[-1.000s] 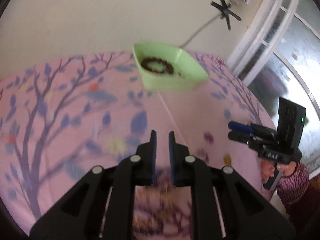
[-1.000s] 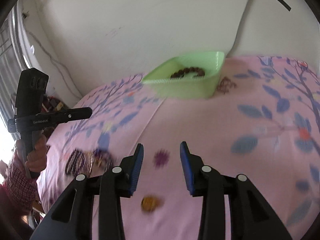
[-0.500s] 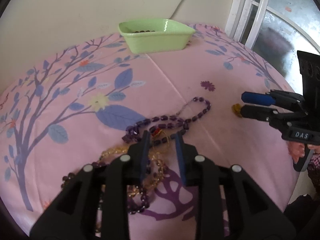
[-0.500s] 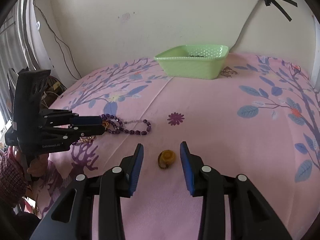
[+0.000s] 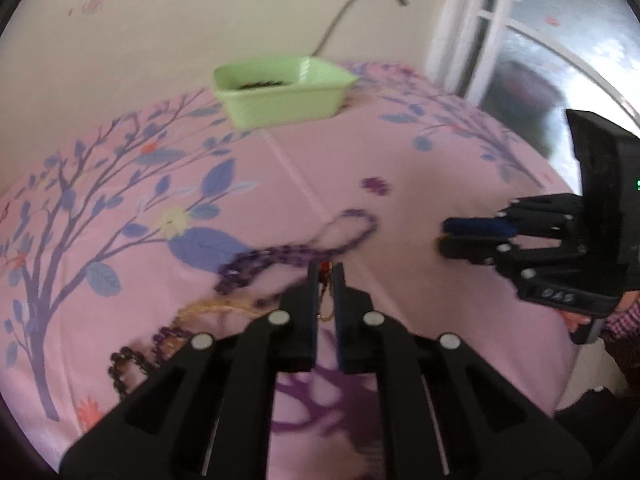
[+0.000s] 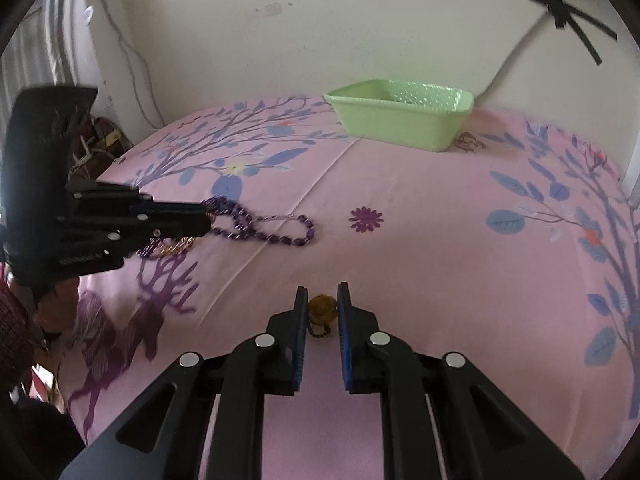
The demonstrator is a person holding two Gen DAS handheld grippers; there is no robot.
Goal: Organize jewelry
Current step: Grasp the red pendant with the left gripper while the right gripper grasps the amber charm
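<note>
On the pink floral cloth lies a tangle of a purple bead necklace [image 5: 280, 258] [image 6: 260, 232] and a gold chain [image 5: 224, 306] [image 6: 176, 246]. My left gripper [image 5: 326, 276] [image 6: 206, 220] is shut on the gold chain, with a red bit showing between its pads. An amber trinket [image 6: 322, 308] sits between the pads of my right gripper [image 6: 322, 300] [image 5: 442, 238], which is shut on it. The green tray [image 5: 280, 100] [image 6: 400, 128] stands at the far side by the wall, with a dark bead bracelet [image 5: 260, 85] inside.
A dark brown bead strand [image 5: 120, 364] lies at the near left of the tangle. A small brown piece [image 6: 468, 142] rests beside the tray's right end. A window [image 5: 540, 40] borders the right side, and a wall stands behind.
Both grippers dropped toward the cloth. The left jaws opened over the tangle, then shut on the gold chain. The right jaws narrowed around the amber trinket.
</note>
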